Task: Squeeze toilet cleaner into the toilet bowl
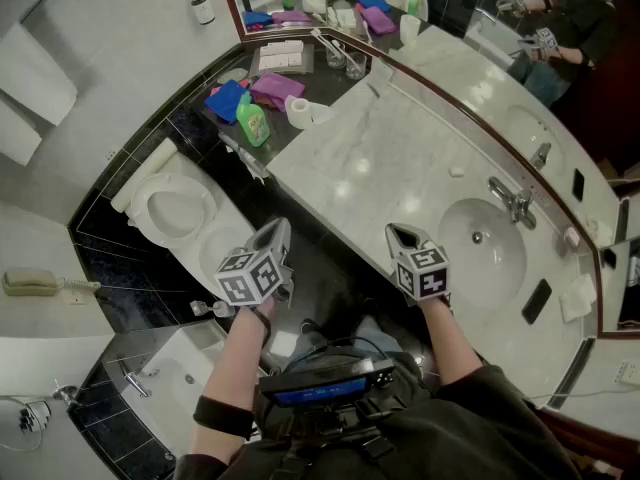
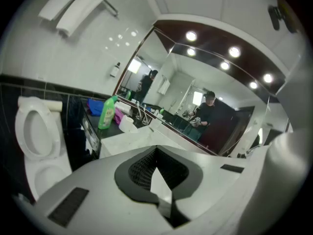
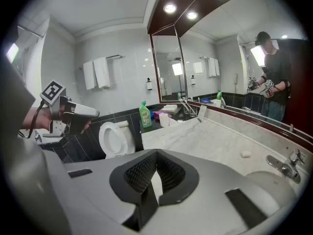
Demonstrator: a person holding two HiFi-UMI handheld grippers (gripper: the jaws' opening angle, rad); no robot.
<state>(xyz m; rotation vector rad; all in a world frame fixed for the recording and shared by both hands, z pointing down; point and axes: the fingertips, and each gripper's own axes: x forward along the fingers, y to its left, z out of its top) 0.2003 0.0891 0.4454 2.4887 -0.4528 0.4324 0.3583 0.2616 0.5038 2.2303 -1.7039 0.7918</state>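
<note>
The counter [image 1: 390, 158] is pale, polished marble with grey veins and a dark red edge strip. An oval white basin [image 1: 485, 253] is sunk into it, with a shiny metal tap [image 1: 514, 202] behind. The wall and floor around the toilet [image 1: 178, 208] are glossy black tile. The toilet itself is smooth white ceramic with an oval opening.

The cleaner bottle [image 1: 252, 120] is green see-through plastic, flat-sided and tapering up to a narrow neck with a green cap, with a label on its front. It stands upright on the dark ledge at the counter's far end, between the toilet and the marble. A crumpled blue cloth [image 1: 225, 100] lies just beside it, a purple cloth [image 1: 277, 88] lies behind it, and a white paper roll [image 1: 298, 111] sits near it.

The left gripper [image 1: 281, 230] and the right gripper [image 1: 399, 236] are both matt grey plastic with black ribbed pads. Each has its 2 jaws pressed together on nothing, and both are well apart from the bottle.
</note>
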